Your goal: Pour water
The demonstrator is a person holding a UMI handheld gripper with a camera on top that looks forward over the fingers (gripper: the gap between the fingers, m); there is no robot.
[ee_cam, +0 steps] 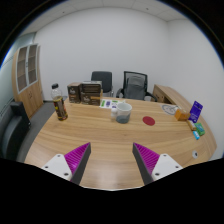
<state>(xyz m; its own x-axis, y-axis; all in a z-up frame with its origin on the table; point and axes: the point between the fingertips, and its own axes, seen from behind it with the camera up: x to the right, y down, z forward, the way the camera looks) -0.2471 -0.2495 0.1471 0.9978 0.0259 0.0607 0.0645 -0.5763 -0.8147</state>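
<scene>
the task looks barely begun: the gripper [112, 160] sits low in the frame with its jaws released, holding nothing, well short of everything on the table [100, 150]. one bottle [60, 103] stands at centre left and one cup [123, 112] near the middle, well apart. behind them are two chairs [120, 83]; one red disc [149, 121] lies right of the cup.

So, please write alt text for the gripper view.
The hand-held gripper hovers open over a wooden table, holding nothing. Beyond it stand a bottle, a cup and boxes, with two chairs behind.
</scene>
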